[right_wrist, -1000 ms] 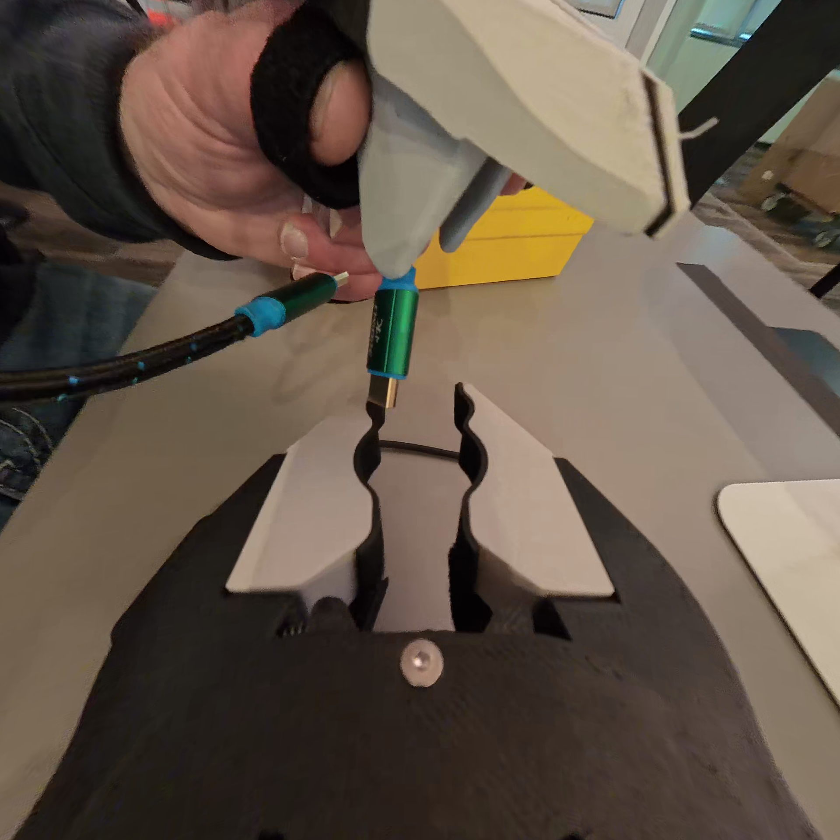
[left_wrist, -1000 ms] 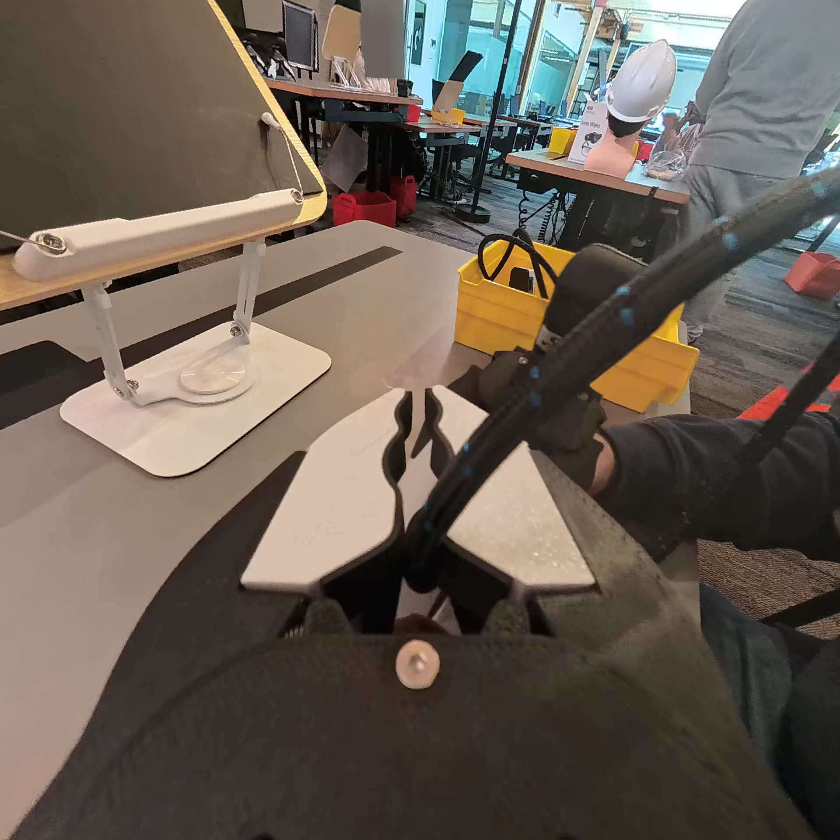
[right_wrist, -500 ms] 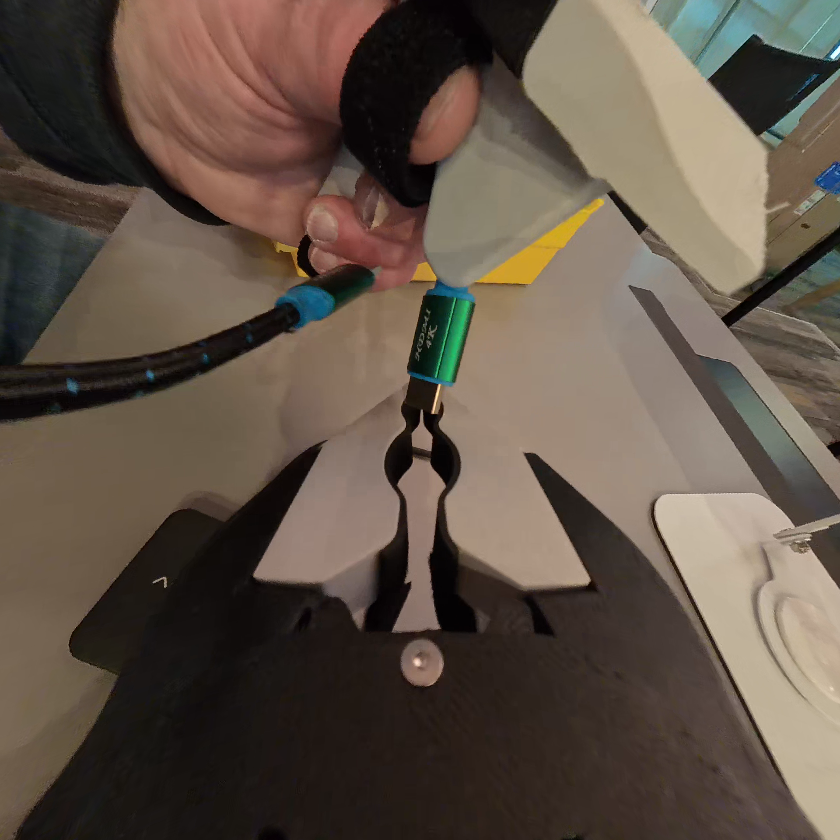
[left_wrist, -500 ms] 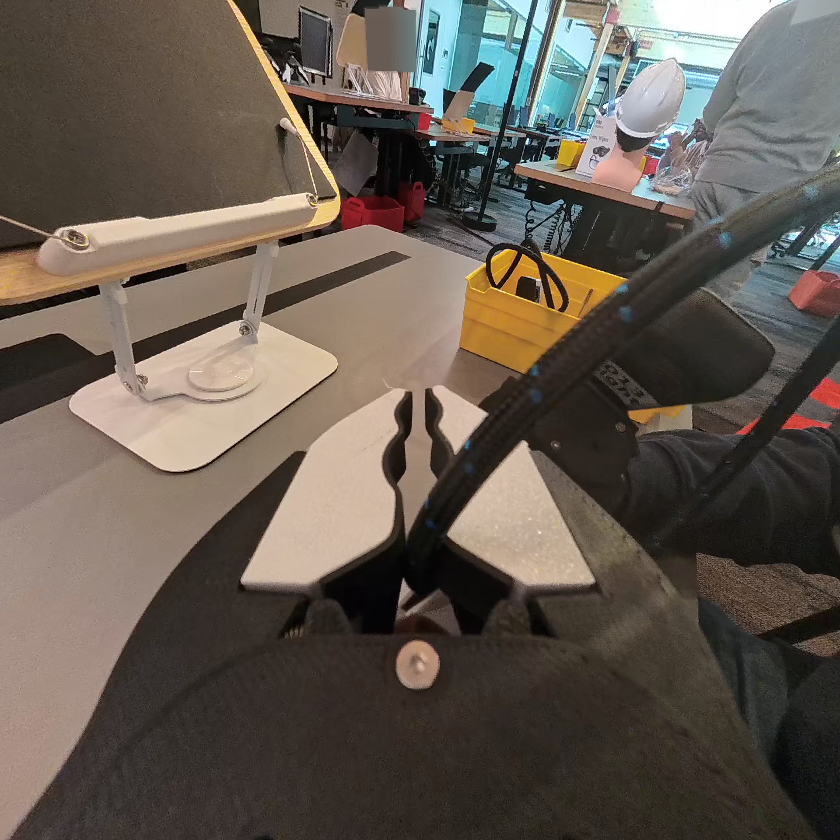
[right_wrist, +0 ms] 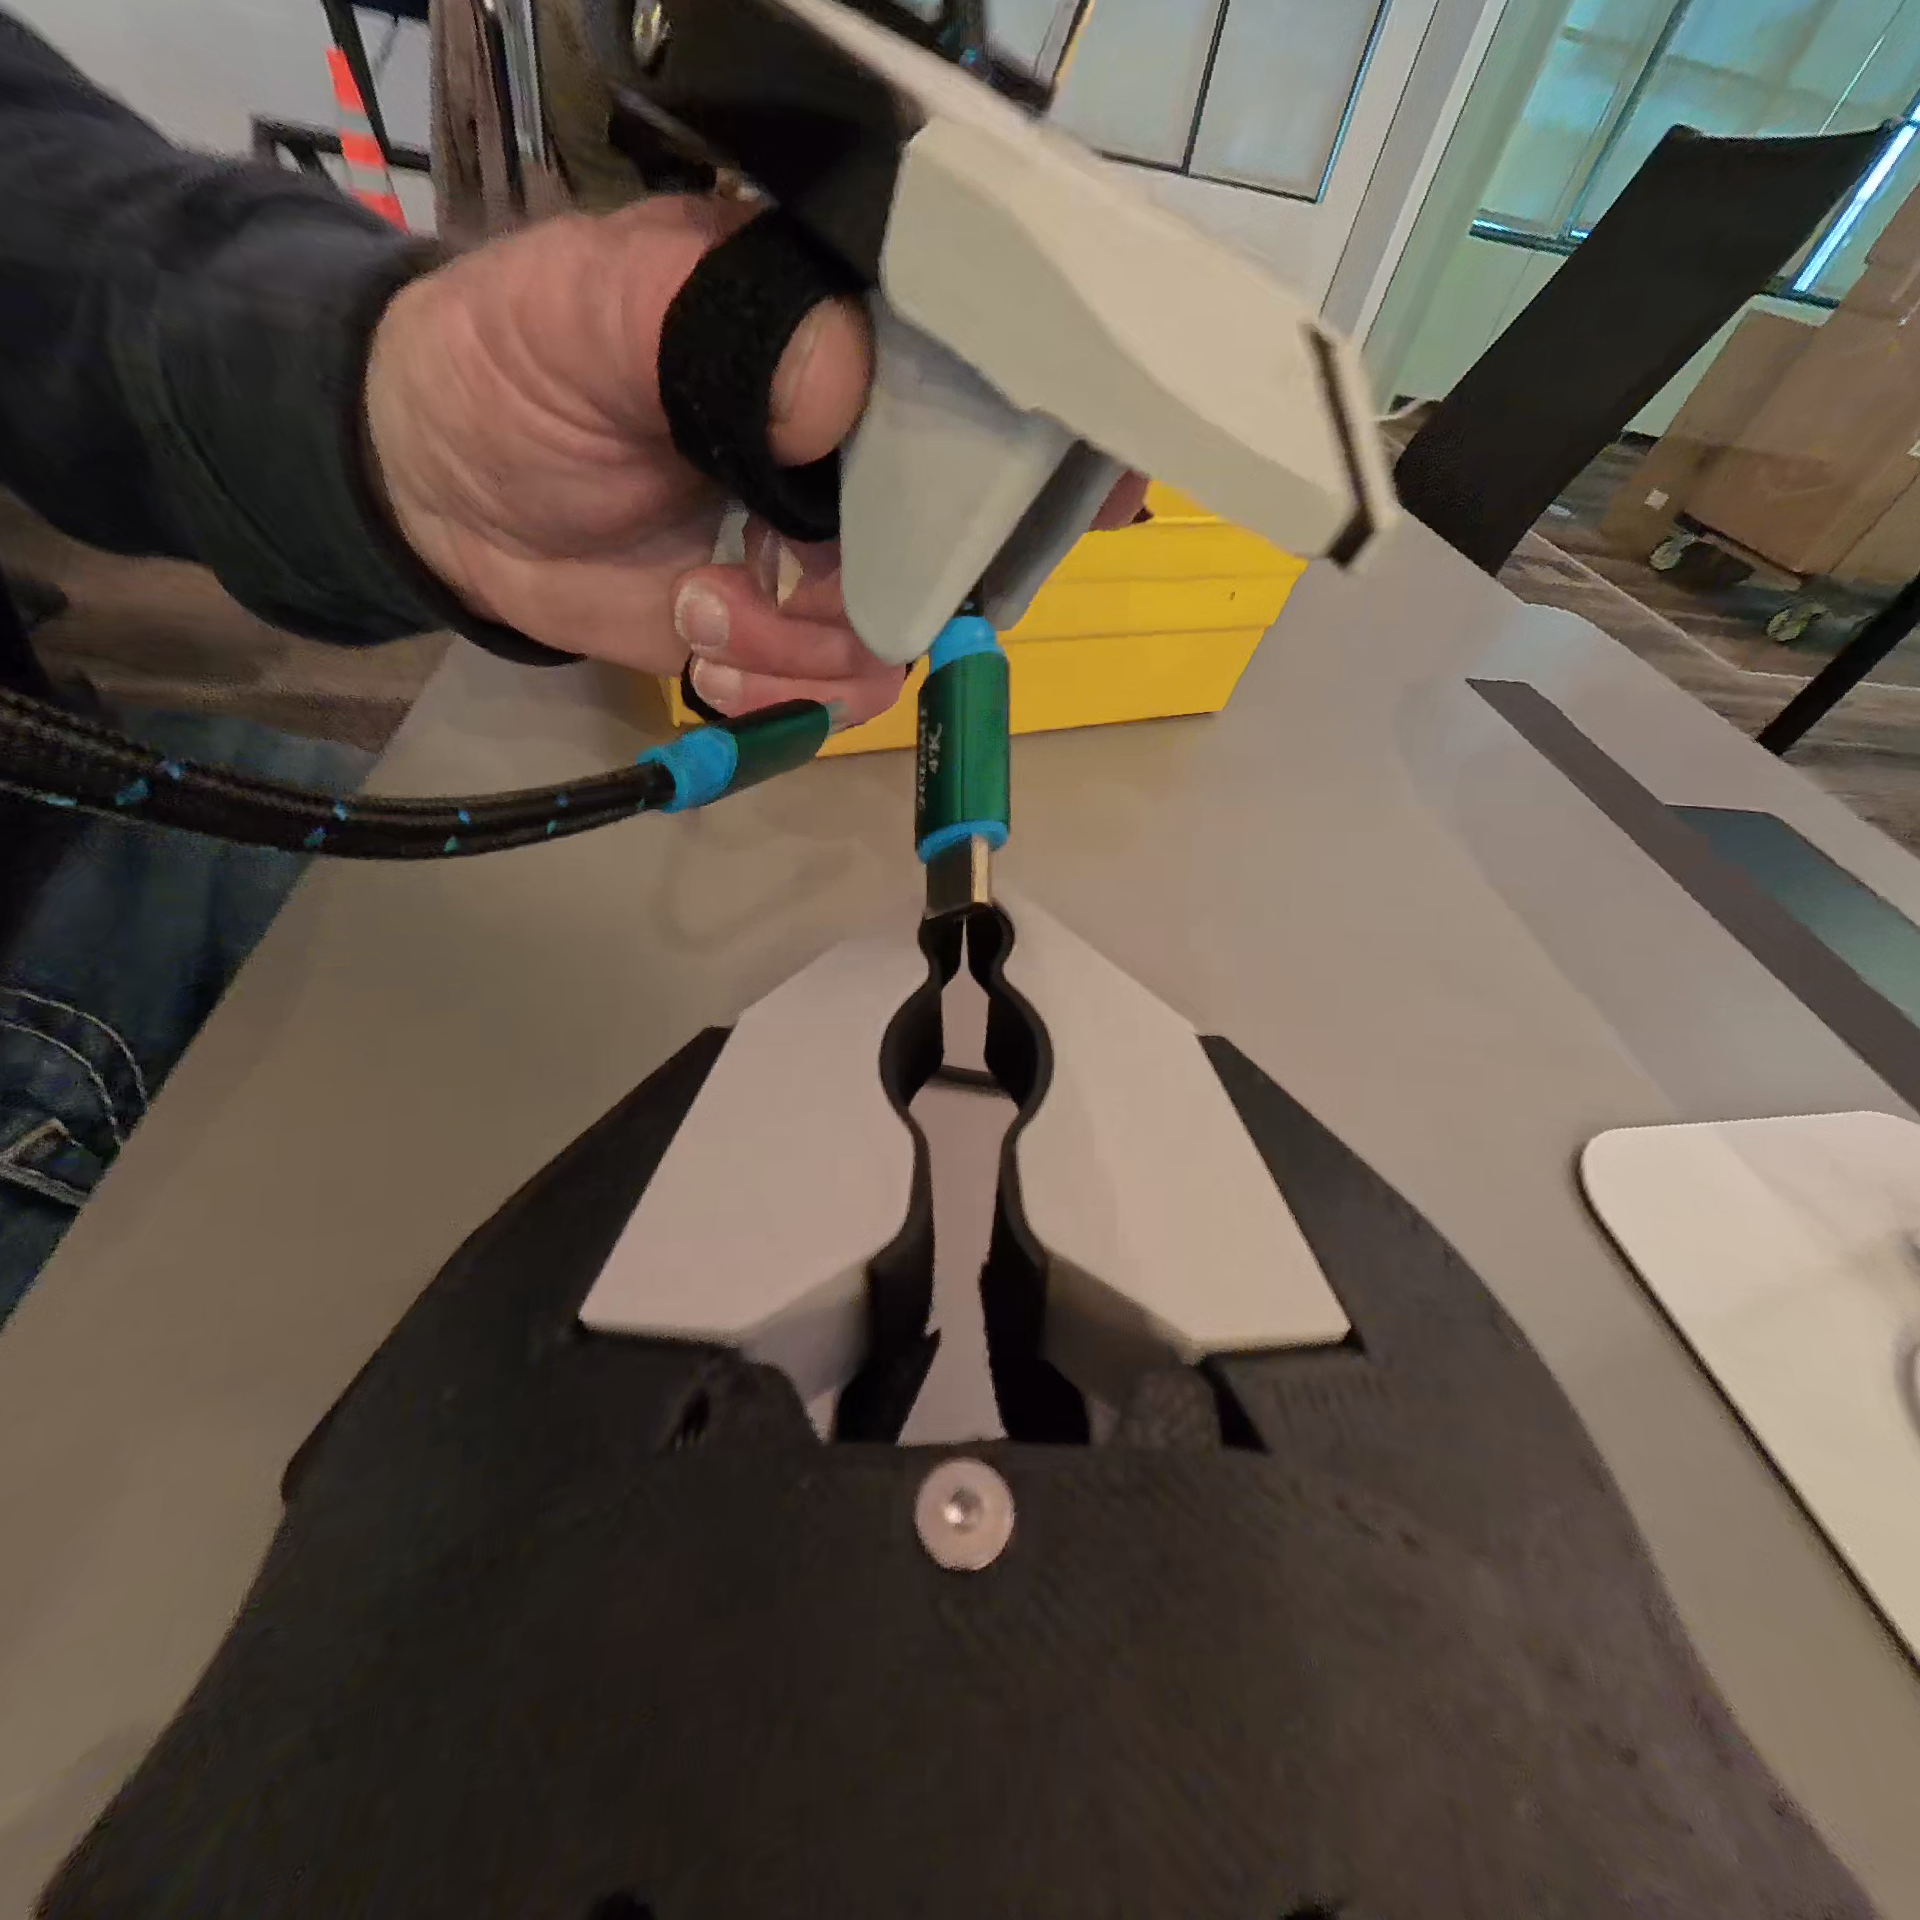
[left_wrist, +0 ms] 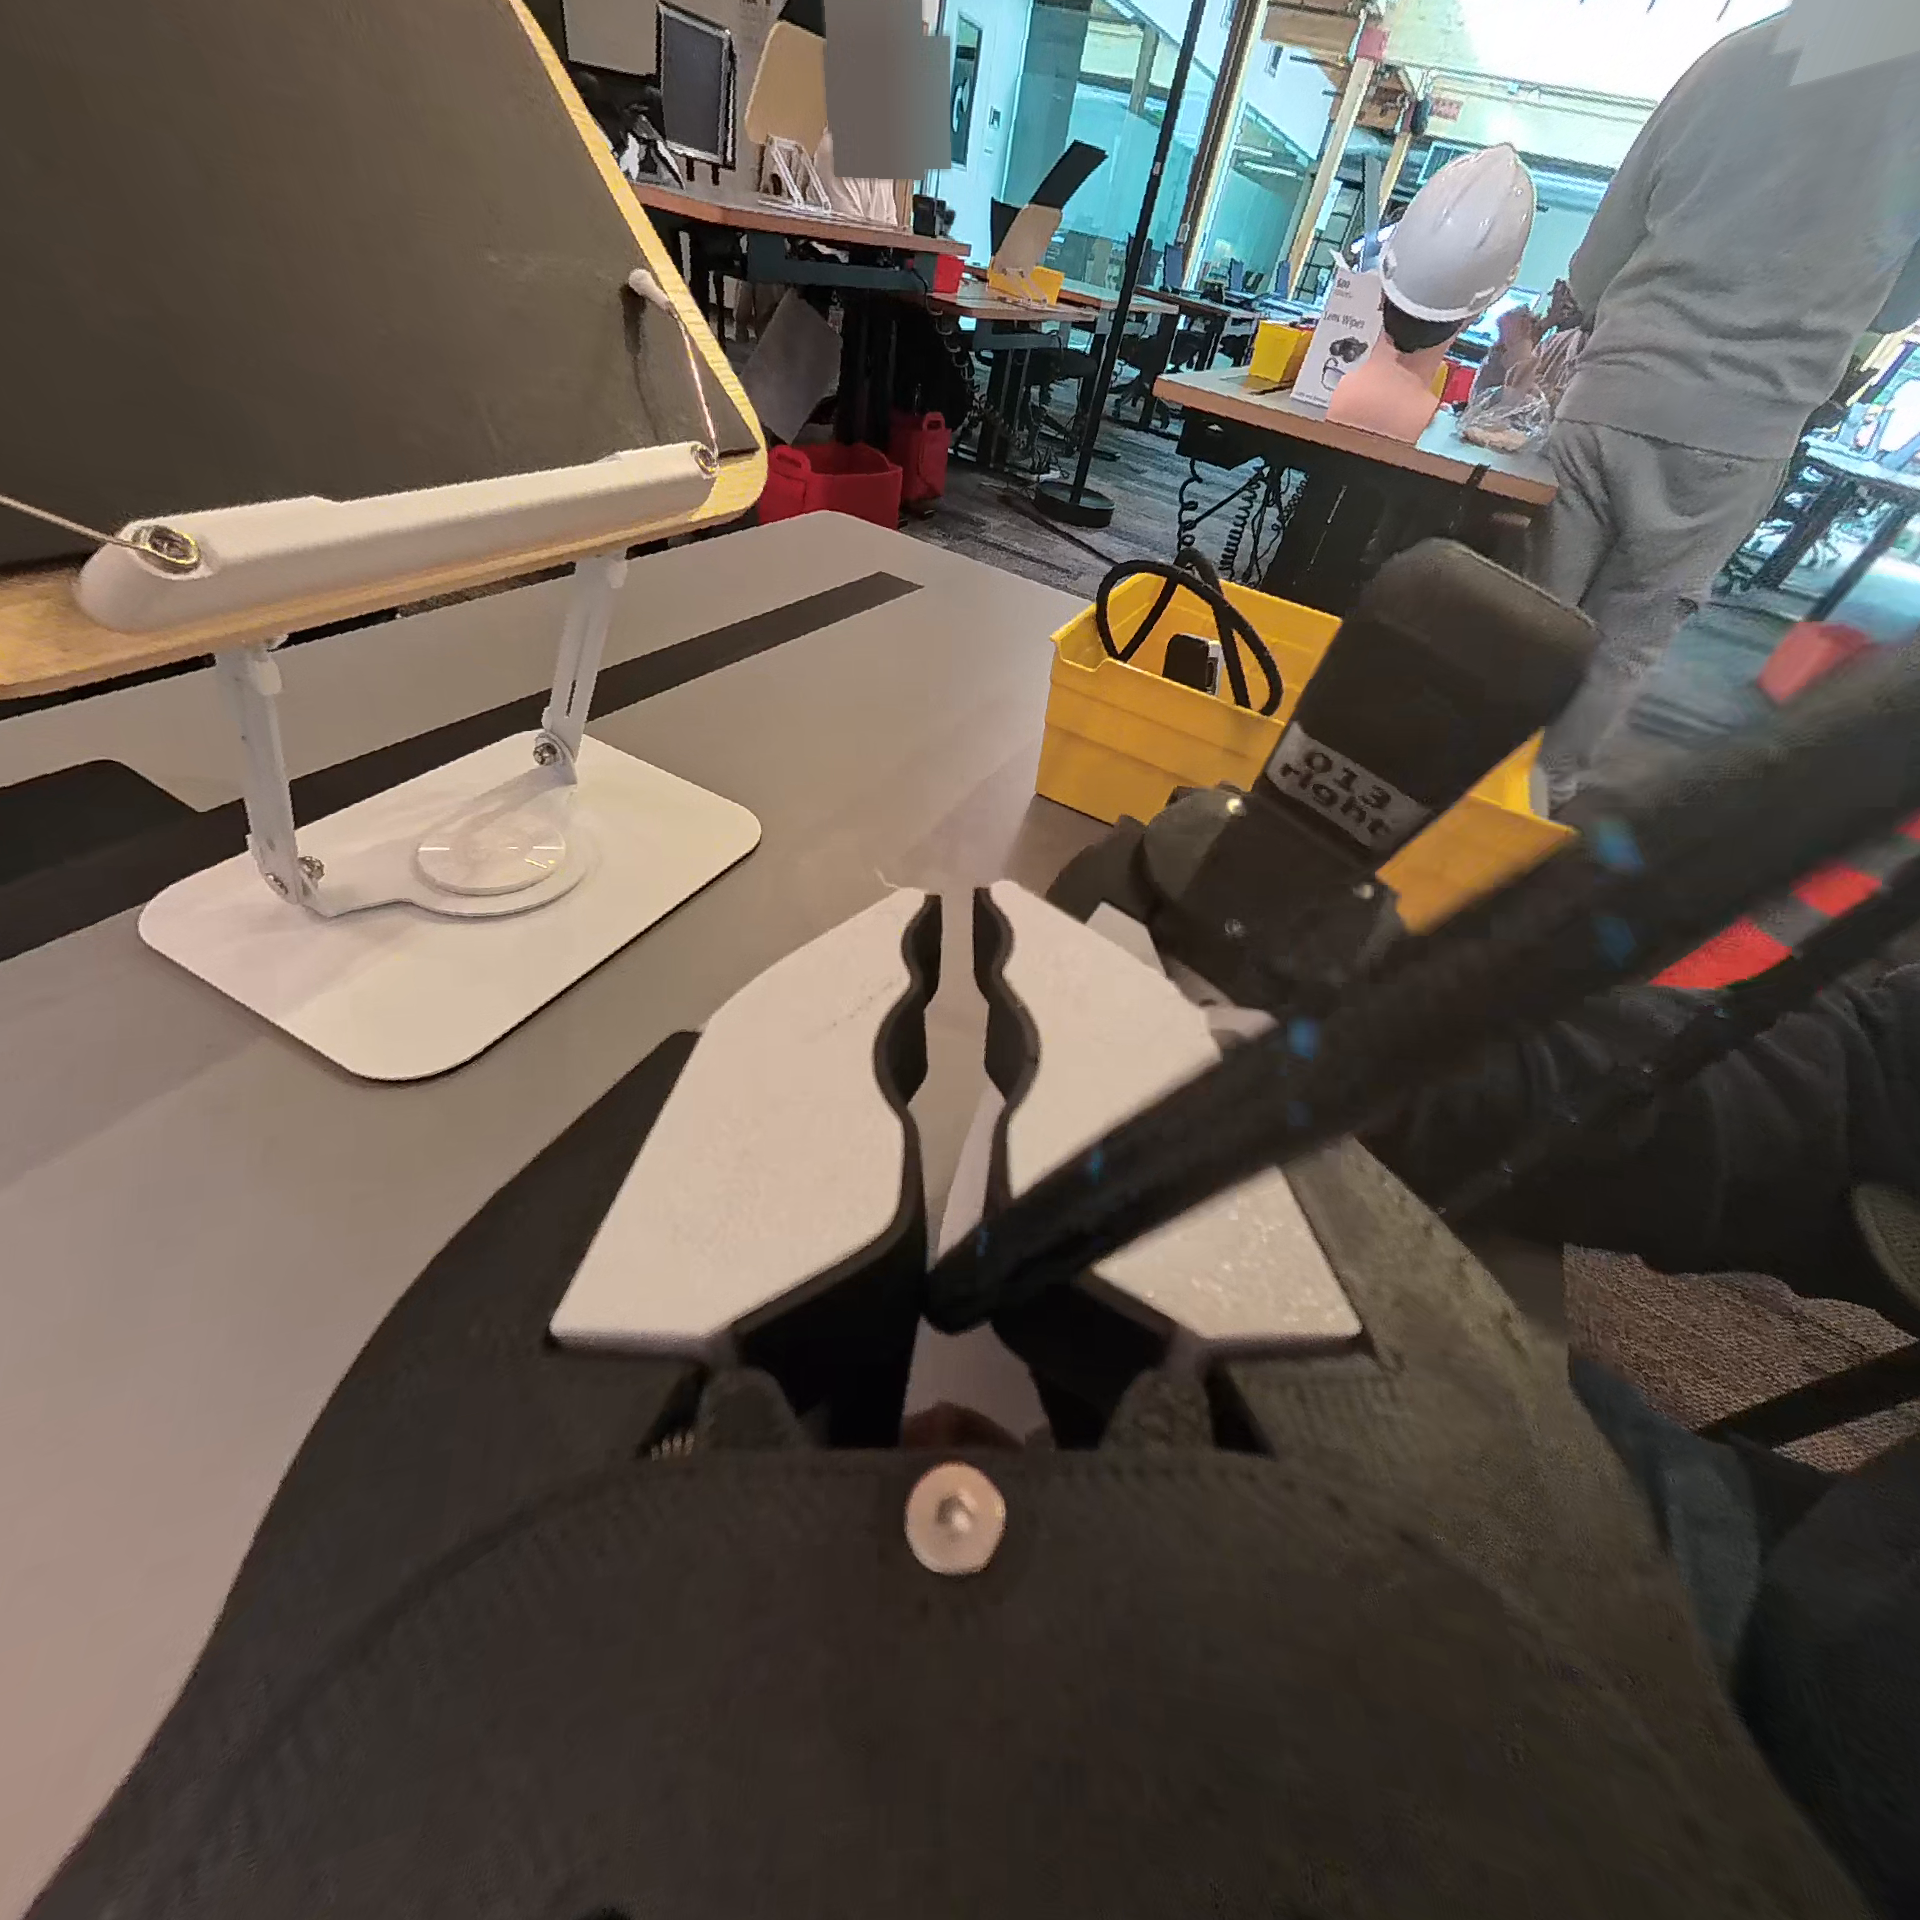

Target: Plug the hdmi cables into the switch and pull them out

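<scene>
- Where the green metal HDMI plug with blue collars (right_wrist: pixel 961 750) hangs tip-down above the grey table (right_wrist: pixel 1299 883), its gold end sits right at the tips of my right gripper (right_wrist: pixel 966 935), whose fingers are drawn almost together there; I cannot tell whether they actually pinch the connector.
- My left gripper (right_wrist: pixel 940 623) clamps that plug from above at its upper collar, with the black braided cable with blue flecks (left_wrist: pixel 1195 1153) running out from between its pale fingers in the left wrist view.
- A second green plug (right_wrist: pixel 769 732) on a matching braided cable lies near the person's hand (right_wrist: pixel 540 436), just left of the hanging one.
- I see no switch that I can identify in either view.
- A yellow plastic bin (left_wrist: pixel 1143 717) holding a black looped cord stands behind.
- A white tablet stand (left_wrist: pixel 447 914) with a dark board sits farther left on the table.
</scene>
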